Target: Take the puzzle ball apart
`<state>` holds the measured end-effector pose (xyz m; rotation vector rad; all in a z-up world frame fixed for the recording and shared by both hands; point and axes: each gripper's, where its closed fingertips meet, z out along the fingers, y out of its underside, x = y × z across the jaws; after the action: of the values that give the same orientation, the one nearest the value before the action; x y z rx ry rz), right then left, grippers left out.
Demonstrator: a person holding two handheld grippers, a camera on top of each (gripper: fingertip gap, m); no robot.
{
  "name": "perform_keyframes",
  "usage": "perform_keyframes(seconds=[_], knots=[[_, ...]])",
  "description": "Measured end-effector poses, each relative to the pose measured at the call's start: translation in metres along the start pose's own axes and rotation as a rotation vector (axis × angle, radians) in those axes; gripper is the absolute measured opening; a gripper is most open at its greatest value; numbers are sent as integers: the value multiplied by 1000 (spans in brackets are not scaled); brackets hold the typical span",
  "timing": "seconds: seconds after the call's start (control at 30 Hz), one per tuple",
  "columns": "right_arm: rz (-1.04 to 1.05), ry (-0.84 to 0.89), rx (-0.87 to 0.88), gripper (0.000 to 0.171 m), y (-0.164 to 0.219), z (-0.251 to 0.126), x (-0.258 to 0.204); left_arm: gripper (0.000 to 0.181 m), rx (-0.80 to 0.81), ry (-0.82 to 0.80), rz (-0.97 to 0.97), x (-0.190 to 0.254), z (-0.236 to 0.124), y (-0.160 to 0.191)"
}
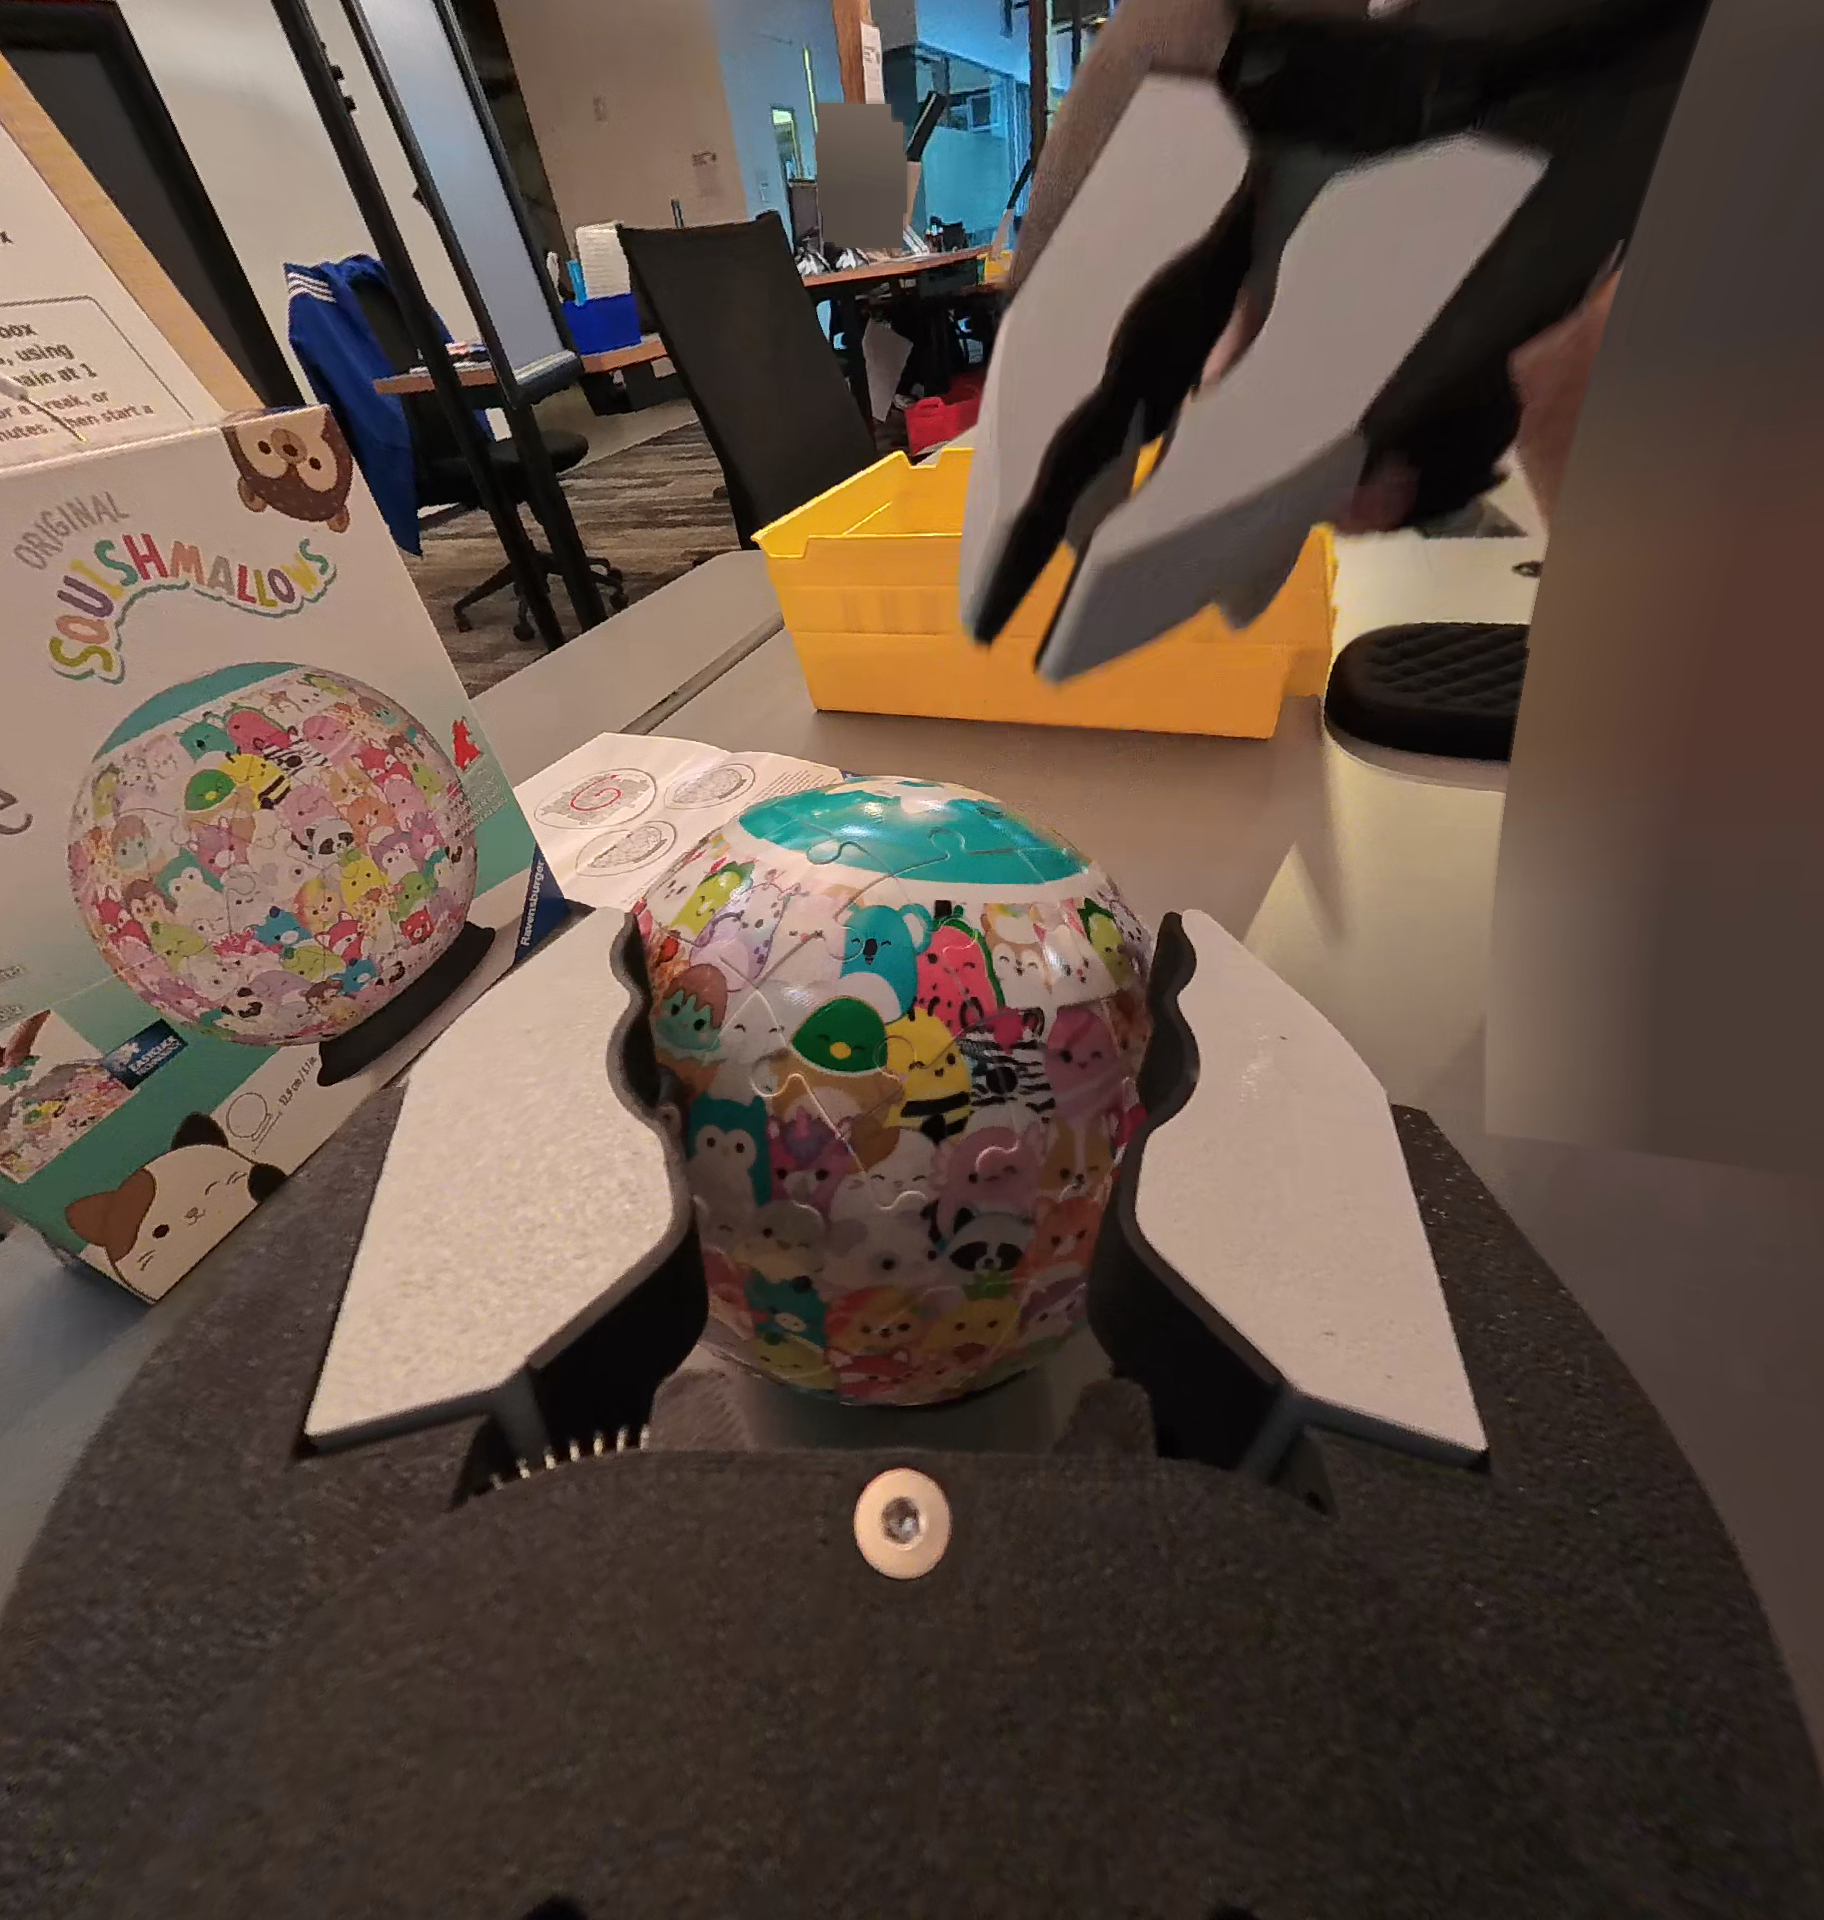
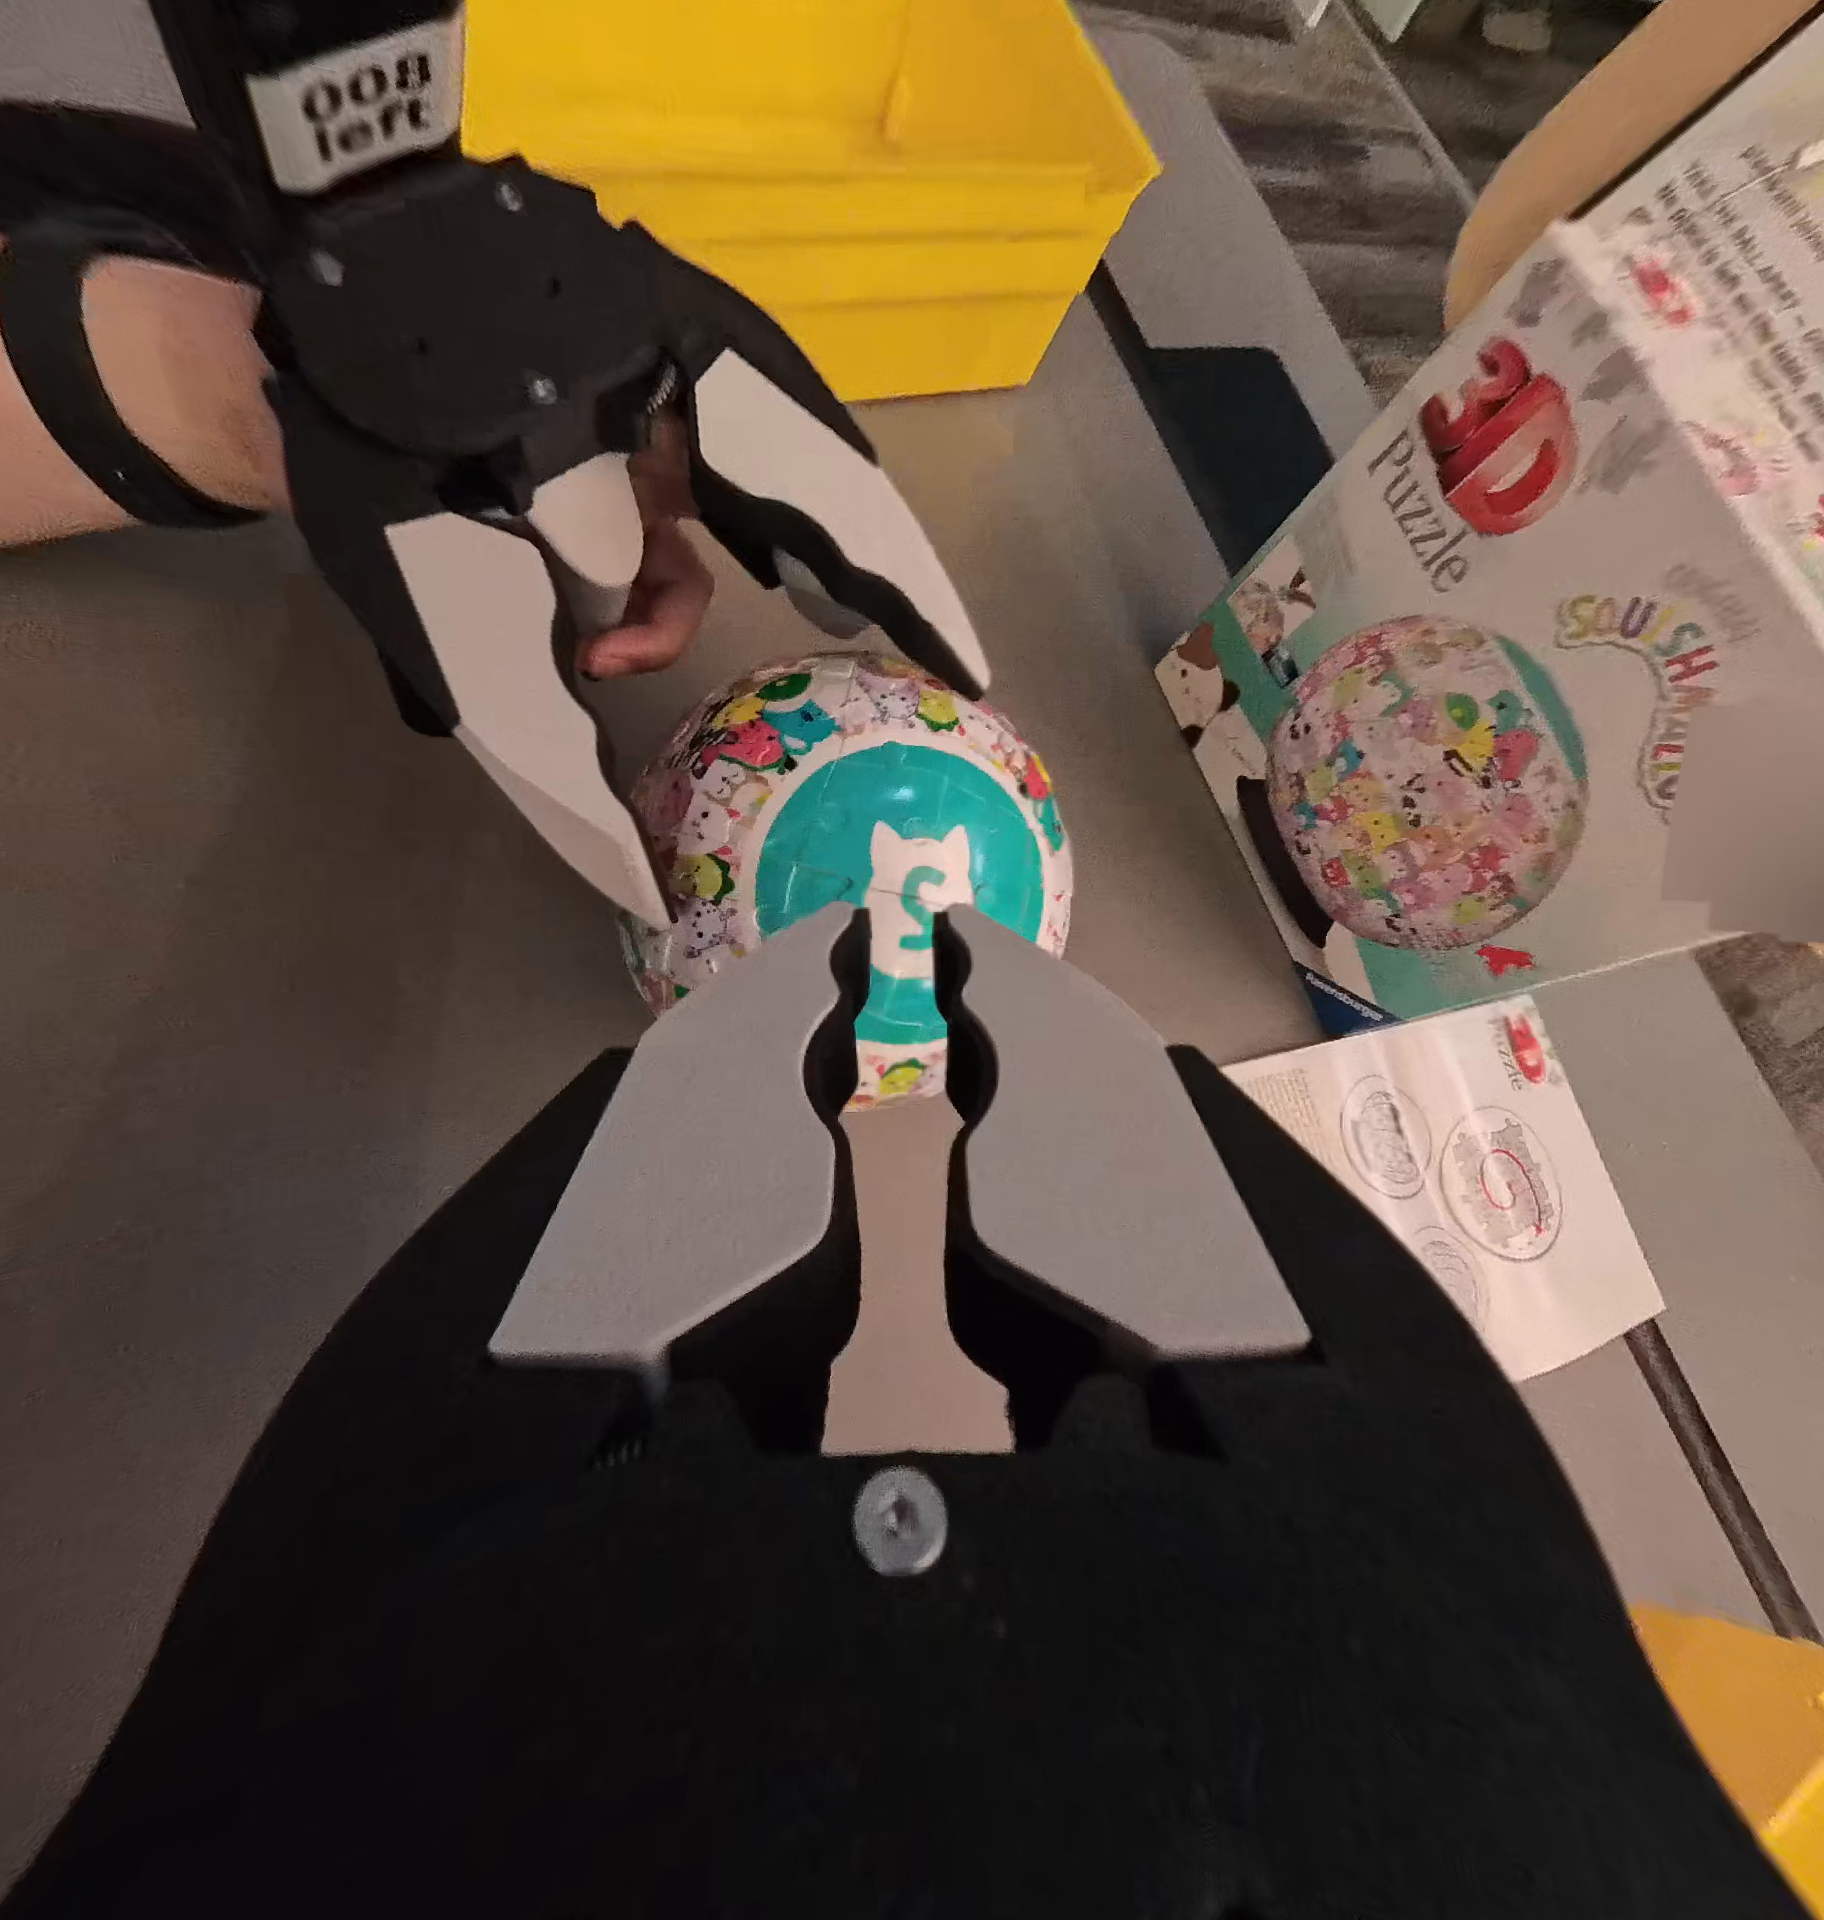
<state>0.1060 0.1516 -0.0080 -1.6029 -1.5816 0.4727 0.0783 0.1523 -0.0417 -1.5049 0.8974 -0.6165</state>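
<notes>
The puzzle ball [image 1: 897,1091] is covered in colourful cartoon animals, has a teal cap on top, and rests on the grey table [image 1: 1251,831]. My left gripper [image 1: 903,925] is shut on it, with one finger pressed against each side. The right wrist view shows the ball [image 2: 783,831] from above, with the left gripper [image 2: 816,795] straddling it. My right gripper [image 2: 903,914] hovers above the teal cap. Its fingers are almost together and hold nothing. In the left wrist view the right gripper [image 1: 1022,639] hangs above and behind the ball.
A yellow bin [image 1: 887,623] stands behind the ball and also shows in the right wrist view [image 2: 835,208]. The puzzle's box [image 1: 212,831] stands to the left, with a paper leaflet [image 1: 659,800] beside it. A black round pad [image 1: 1427,686] lies at the right. Office chairs stand beyond the table. The gap from one gripper's tips to the other's is roughly 5 cm.
</notes>
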Motion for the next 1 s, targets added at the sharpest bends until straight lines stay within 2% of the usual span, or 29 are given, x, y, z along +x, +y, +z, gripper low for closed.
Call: perform_keyframes(seconds=[0.1, 0.3, 0.43, 0.53, 0.63, 0.87, 1.0], knots=[[15, 30, 3, 12, -1, -14, 6, 92, 0, -1, 0, 0, 0, 0], [17, -22, -83, 15, 19, 11, -1, 92, 0, -5, 1, 1, -1, 0], [16, -19, -17, 13, 5, 4, -3, 91, 4, -11, 1, 0, -2, 1], [2, -32, -67, 14, 15, 14, -6, 90, 10, -11, -7, 0, -2, 0], [25, -40, -4, 13, 3, 8, -6, 90, 8, -13, 0, 0, -1, 1], [22, -39, -5, 13, 3, 5, -4, 90, 9, -13, 0, 0, -1, 1], [7, -58, -62, 17, 16, 24, -10, 90, 8, -13, 1, 1, -1, 1]])
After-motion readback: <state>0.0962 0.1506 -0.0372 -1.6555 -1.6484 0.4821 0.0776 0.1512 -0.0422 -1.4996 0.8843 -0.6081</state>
